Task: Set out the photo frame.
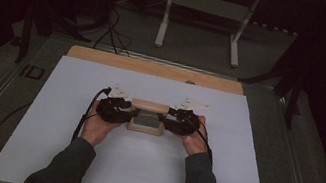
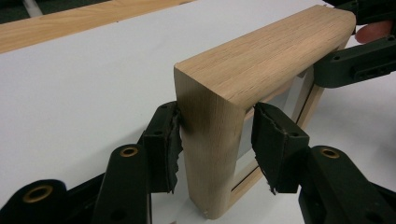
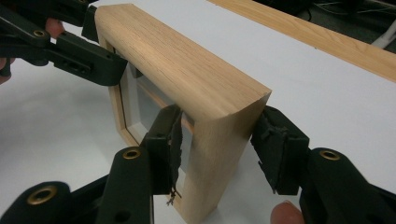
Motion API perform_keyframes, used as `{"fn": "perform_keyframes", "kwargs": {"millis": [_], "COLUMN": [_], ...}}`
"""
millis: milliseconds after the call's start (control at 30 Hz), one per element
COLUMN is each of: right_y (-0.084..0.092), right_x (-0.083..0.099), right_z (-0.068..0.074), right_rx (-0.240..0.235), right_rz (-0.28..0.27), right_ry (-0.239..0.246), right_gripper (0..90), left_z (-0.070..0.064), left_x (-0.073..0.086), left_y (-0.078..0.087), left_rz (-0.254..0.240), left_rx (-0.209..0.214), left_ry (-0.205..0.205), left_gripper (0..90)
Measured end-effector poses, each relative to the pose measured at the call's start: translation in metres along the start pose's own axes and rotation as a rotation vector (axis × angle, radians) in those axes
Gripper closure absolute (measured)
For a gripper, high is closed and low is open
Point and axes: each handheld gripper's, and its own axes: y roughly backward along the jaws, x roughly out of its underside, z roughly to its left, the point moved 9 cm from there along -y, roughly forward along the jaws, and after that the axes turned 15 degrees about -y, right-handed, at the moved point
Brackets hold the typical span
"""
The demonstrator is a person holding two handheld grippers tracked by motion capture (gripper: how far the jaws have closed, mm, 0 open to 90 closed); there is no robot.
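A light wooden frame (image 1: 150,105) with a glass pane stands upright on the white sheet (image 1: 63,155), mid-table. My left gripper (image 1: 134,114) straddles its left end and my right gripper (image 1: 162,120) its right end. In the left gripper view the jaws (image 2: 215,126) flank the wooden side post (image 2: 210,154). One pad touches the wood and the other stands a narrow gap off. In the right gripper view the jaws (image 3: 222,123) sit loosely either side of the other post (image 3: 219,154). Each view shows the other gripper (image 2: 355,65) (image 3: 70,56) at the far end.
The white sheet covers most of the wooden tabletop, whose bare strip (image 1: 155,68) runs along the far edge. Beyond the table stand a white desk frame (image 1: 164,20) and dark cables (image 1: 110,31) on the floor. The surroundings are dim.
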Motion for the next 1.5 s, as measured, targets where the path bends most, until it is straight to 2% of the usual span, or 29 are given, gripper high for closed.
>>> {"fn": "perform_keyframes", "kwargs": {"millis": [233,467,633,1133,1333,1500], "right_y": [-0.002,-0.005,-0.006,-0.006,-0.006,-0.006], "right_x": [-0.001,0.001,0.002,0.003,0.003,0.003], "right_z": [-0.004,-0.008,-0.009,-0.009,-0.008,-0.010], "right_rx": [-0.001,0.029,0.030,0.031,0.026,0.028], "right_rz": [-0.002,0.011,0.016,0.024,0.023,0.021], "right_ry": [-0.032,-0.046,-0.055,-0.056,-0.058,-0.061], "right_gripper": [51.9,52.9,52.6,52.3,51.3,53.2], "left_z": [0.002,0.006,0.007,0.008,0.007,0.006], "left_x": [0.000,0.000,0.000,0.001,0.001,0.002], "left_y": [-0.003,-0.008,-0.010,-0.011,-0.011,-0.010], "left_rz": [0.005,0.012,0.018,0.008,0.014,0.026], "left_rx": [0.004,0.002,0.014,0.045,0.057,0.053], "left_ry": [0.011,0.030,0.025,0.026,0.050,0.054], "left_gripper": [52.5,52.2,51.8,51.7,50.9,51.9]}}
